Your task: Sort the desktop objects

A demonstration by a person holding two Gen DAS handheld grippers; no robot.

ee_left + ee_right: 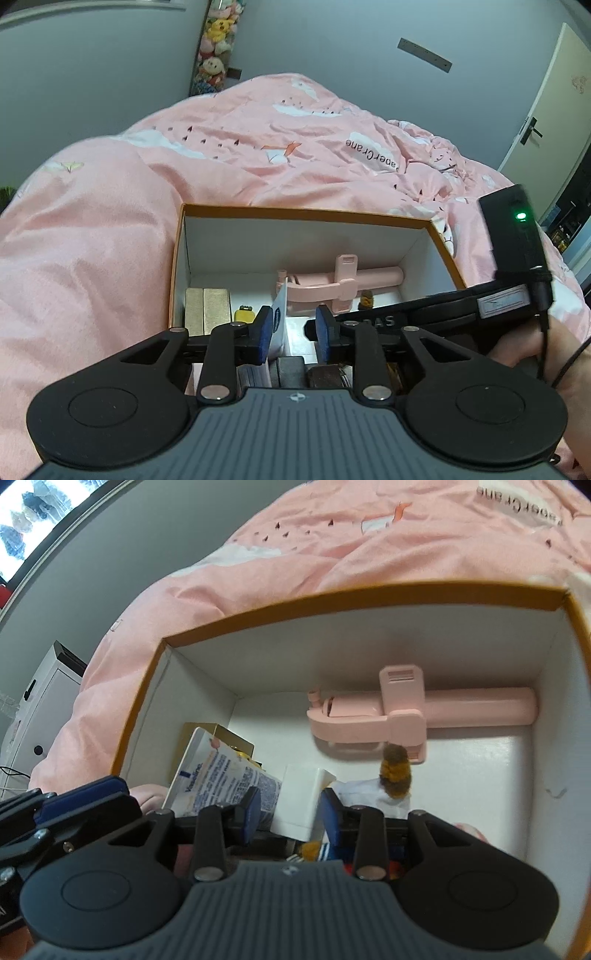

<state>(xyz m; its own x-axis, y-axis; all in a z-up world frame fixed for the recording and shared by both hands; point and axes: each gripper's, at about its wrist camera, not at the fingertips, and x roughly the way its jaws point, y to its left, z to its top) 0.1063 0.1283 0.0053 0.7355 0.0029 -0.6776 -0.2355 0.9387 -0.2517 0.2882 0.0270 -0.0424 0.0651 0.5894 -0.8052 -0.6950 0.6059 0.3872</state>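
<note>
One smooth pink selfie stick (421, 709)

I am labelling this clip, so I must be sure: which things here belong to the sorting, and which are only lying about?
Belong to the sorting: box, cream tube, pink selfie stick, gold boxes, small yellow toy, fuzzy brown toy.

Only lying about: pink quilt, plush toys, door.

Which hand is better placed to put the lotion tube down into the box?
Right: the right claw grips the tube by its white cap over the box; the left claw stands open.
</note>
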